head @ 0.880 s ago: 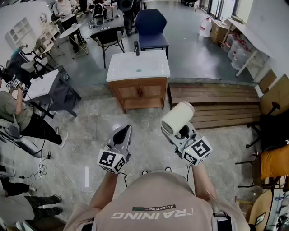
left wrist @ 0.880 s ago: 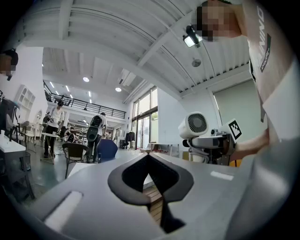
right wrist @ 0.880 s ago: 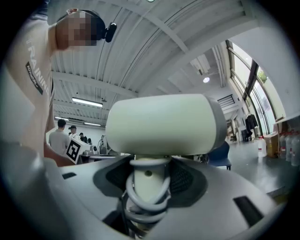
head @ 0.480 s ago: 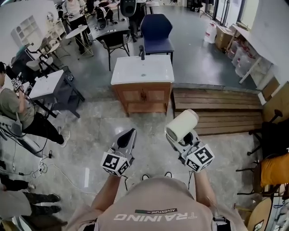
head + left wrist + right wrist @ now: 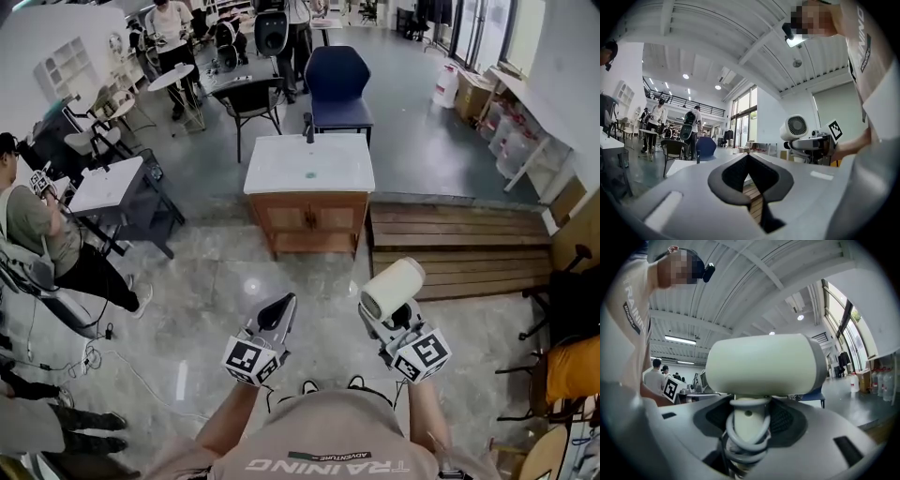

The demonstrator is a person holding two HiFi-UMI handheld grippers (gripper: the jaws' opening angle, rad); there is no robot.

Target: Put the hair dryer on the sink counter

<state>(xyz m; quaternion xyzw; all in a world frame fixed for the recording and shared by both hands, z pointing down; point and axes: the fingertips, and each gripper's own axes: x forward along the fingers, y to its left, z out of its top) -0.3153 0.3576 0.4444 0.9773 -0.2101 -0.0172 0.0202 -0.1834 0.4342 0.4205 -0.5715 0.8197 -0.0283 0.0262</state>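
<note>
A cream-white hair dryer (image 5: 392, 289) (image 5: 764, 363) stands up out of my right gripper (image 5: 386, 314), whose jaws are shut on its handle with the cord coiled round it (image 5: 746, 430). The left gripper view shows the dryer's (image 5: 796, 127) round rear grille off to the right. My left gripper (image 5: 278, 309) (image 5: 749, 161) is shut and holds nothing, level with the right one. Both hover over the marble floor, well short of the sink counter (image 5: 274, 175), a white top with a basin and a black tap (image 5: 308, 127) on a wooden cabinet.
Wooden plank steps (image 5: 459, 248) run to the right of the cabinet. A blue chair (image 5: 338, 84) and a black chair (image 5: 253, 98) stand behind it. A seated person (image 5: 42, 234) and a white table (image 5: 105, 185) are at the left; cables (image 5: 89, 352) lie on the floor.
The sink cabinet has slid lower and a little right in the head view and looks nearer. Both grippers sit lower and further right in the frame, the dryer still held.
</note>
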